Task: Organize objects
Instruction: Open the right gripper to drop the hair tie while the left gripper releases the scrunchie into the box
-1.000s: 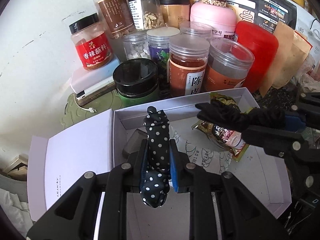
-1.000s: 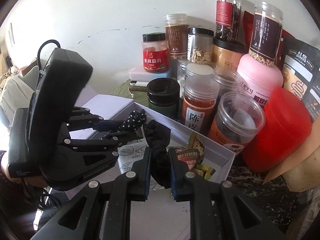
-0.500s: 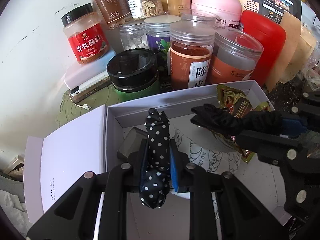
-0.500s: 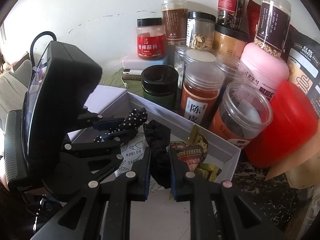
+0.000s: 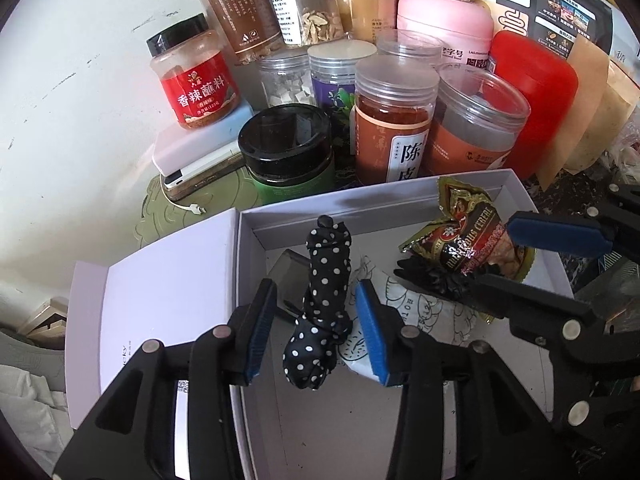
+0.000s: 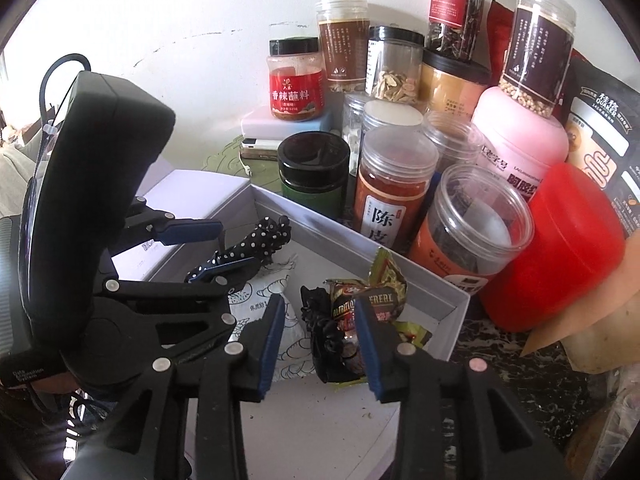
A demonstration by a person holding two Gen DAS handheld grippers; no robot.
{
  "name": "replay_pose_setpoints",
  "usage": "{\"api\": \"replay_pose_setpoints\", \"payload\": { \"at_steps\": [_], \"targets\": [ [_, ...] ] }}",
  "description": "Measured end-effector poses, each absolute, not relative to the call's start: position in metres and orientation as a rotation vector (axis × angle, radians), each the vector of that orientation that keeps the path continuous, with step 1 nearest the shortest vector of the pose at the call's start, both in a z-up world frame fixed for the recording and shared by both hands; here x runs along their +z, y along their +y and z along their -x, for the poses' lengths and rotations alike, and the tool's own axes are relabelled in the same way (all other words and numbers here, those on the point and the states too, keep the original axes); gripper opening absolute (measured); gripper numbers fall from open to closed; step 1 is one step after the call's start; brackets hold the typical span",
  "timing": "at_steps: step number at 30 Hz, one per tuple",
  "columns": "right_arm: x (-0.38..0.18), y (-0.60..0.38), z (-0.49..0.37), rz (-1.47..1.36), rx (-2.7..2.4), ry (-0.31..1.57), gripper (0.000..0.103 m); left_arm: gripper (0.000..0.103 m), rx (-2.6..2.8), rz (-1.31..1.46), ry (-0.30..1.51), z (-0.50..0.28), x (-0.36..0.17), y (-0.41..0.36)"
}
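Note:
A black scrunchie with white dots [image 5: 325, 300] stands in the open white box [image 5: 360, 200], between the blue pads of my left gripper [image 5: 316, 332]. Its jaws are opening and gaps show on both sides of the fabric. A plain black scrunchie [image 6: 326, 332] lies in the same box [image 6: 424, 284] against a gold and red cereal packet [image 6: 380, 300]. My right gripper [image 6: 320, 344] straddles it, jaws opening, pads off it. The left wrist view shows the right gripper [image 5: 532, 272] from the side over the black scrunchie [image 5: 436, 278] and the packet [image 5: 468, 236].
Behind the box crowd several jars, among them a black-lidded green jar [image 5: 290, 152], an orange jar [image 5: 394, 120] and a red canister [image 5: 532, 96]. The box lid [image 5: 160, 280] lies to the left. A printed white sachet [image 5: 416, 304] rests in the box.
Both grippers were shut on their scrunchies; now both have spread their jaws and let go. The black scrunchie has dropped onto the cereal packet; the dotted one stays upright in the box.

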State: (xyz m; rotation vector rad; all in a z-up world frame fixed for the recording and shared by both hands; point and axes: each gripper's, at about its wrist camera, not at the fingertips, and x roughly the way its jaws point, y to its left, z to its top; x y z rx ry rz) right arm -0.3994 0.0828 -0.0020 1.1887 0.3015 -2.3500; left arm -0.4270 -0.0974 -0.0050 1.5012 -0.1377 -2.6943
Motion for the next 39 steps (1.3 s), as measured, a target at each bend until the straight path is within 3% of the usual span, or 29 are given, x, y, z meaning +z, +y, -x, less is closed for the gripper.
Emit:
{"api": "replay_pose_setpoints", "payload": {
  "at_steps": [27,39],
  "targets": [
    [0.084,0.111,0.33,-1.005,-2.456,0.324,0.036,0.045,-2.743,-1.284,-0.188,0.352,0.092,-0.073],
    [0.117,0.136,0.284,-0.923,-2.507,0.327,0.037,0.055,-2.758,-1.214,-0.192,0.305,0.132,-0.054]
  ]
}}
